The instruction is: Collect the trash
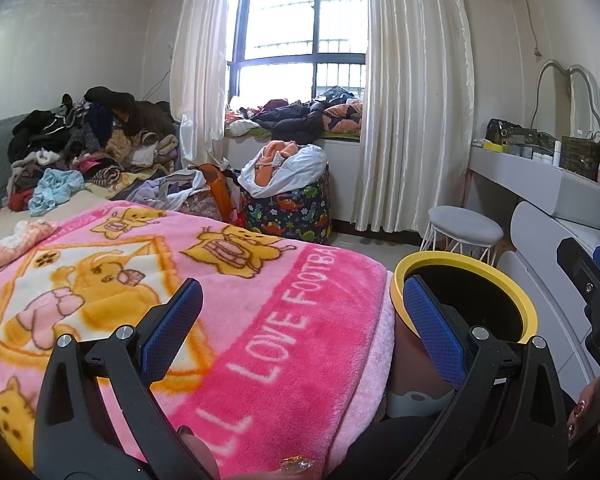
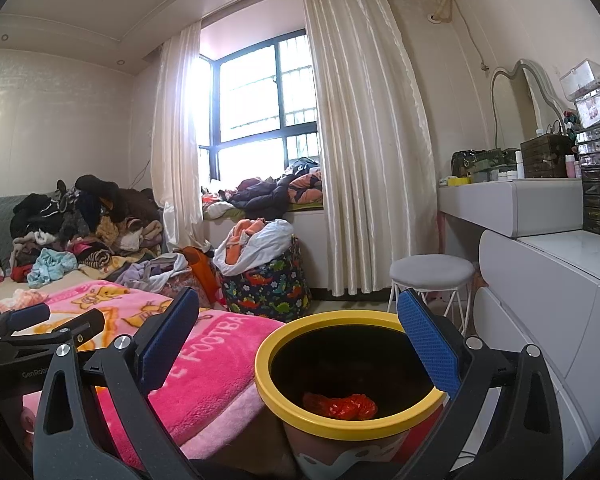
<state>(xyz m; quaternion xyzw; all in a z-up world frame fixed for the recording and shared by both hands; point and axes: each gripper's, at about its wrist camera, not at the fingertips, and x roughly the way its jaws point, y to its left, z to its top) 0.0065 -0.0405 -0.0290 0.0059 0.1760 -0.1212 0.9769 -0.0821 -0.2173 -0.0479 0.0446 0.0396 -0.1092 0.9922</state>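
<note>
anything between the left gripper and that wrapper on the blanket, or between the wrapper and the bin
Nothing visible blocks either. The wrapper lies on the pink blanket below the open left gripper. The yellow-rimmed bin stands beside the bed, mouth uncovered.

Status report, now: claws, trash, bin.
Both claws open, empty: left claw over blanket, right claw over bin. Red wrapper in bin. Small wrapper on blanket. Nothing blocking.

Pink blanket (image 1: pixel 260 300) on bed; clothes pile (image 1: pixel 92 140); grey stool (image 2: pixel 432 272); possibly mirror (image 2: pixel 516 104).
</note>
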